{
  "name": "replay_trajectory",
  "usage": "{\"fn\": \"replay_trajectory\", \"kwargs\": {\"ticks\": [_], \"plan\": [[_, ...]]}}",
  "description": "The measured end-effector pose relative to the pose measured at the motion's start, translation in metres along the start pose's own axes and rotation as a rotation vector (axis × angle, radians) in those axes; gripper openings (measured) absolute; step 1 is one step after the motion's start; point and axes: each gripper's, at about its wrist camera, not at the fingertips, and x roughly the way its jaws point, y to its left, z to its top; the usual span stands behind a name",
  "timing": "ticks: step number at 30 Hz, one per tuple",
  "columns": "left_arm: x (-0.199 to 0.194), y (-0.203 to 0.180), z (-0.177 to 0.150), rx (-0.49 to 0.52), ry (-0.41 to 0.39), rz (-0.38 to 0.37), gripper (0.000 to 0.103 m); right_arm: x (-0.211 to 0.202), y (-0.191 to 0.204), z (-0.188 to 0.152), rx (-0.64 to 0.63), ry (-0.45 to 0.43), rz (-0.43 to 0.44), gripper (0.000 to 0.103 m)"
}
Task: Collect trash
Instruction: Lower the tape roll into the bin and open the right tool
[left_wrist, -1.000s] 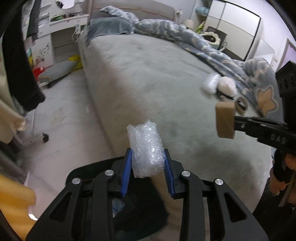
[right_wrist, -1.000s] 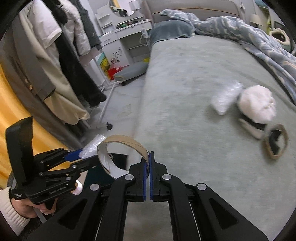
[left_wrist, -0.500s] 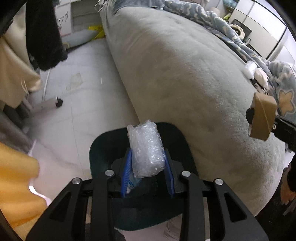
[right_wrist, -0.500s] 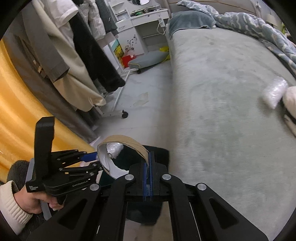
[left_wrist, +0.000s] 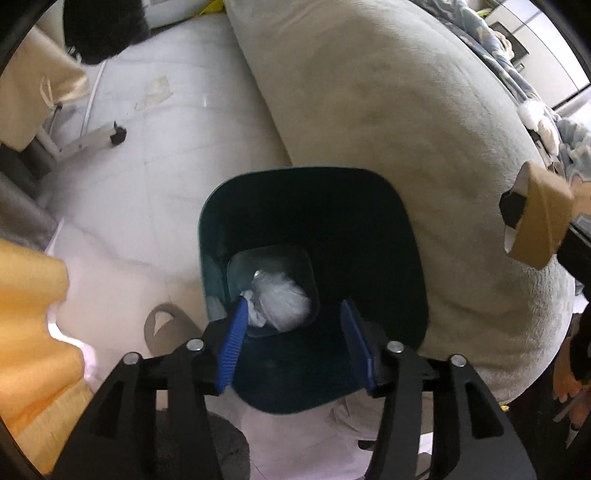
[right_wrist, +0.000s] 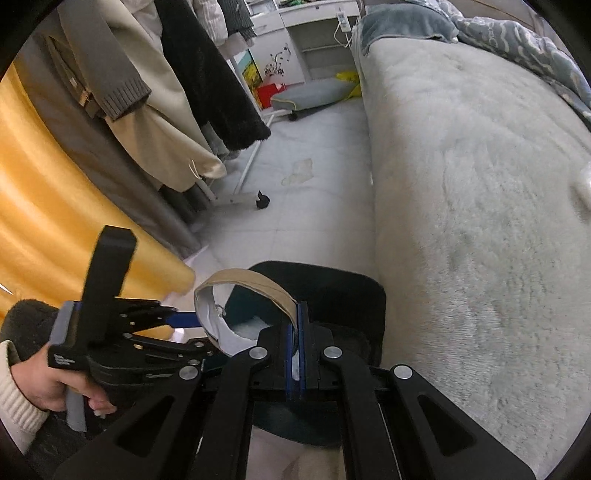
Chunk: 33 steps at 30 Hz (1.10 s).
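My left gripper (left_wrist: 295, 339) hung over the dark teal bin (left_wrist: 402, 236), its blue-padded jaws spread wide with nothing between them. Down at the bottom of the bin lay a crumpled wad of bubble wrap (left_wrist: 279, 301), whitish and translucent, puckered into a loose ball, resting against the near left corner of the bin's floor. The bin stood on the pale tiled floor (left_wrist: 166, 147), pressed close against the near side of the grey plush bed (left_wrist: 406, 110).

My right gripper (right_wrist: 294, 347) was clamped tight on a cardboard tape ring (right_wrist: 251, 282): tan on the outside, white on the inner face, with a torn, ragged edge on its left side. The ring stood up from the closed pads and arched to the left, held above the bin's rim (right_wrist: 354, 280). In the left camera the same ring (left_wrist: 541, 225) showed at the far right, out beyond the bin over the bed's edge.

Coats (right_wrist: 173, 96) hung on a rack to the far left, beside an orange curtain (right_wrist: 44, 206).
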Motion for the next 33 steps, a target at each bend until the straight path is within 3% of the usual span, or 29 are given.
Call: {"fn": "replay_trajectory", "kwargs": {"ticks": [9,19,25,29,33], "plan": [[-0.030,0.011,-0.001,-0.013,-0.092,-0.009,0.069,0.036,0.005,-0.004,-0.015,0.099,-0.034,0.002],[-0.077,0.004,0.002,0.037,-0.303,-0.007,0.070,0.075,0.006,-0.021,-0.020,0.236,-0.062,0.002],[-0.095,-0.002,0.002,0.088,-0.414,0.036,0.065,0.086,0.008,-0.028,-0.018,0.287,-0.064,0.003],[-0.105,-0.003,0.003,0.093,-0.459,0.042,0.057,0.090,0.008,-0.029,-0.018,0.309,-0.064,0.003],[-0.113,-0.011,0.004,0.111,-0.496,0.054,0.056,0.094,0.010,-0.034,-0.026,0.338,-0.069,0.003]]}}
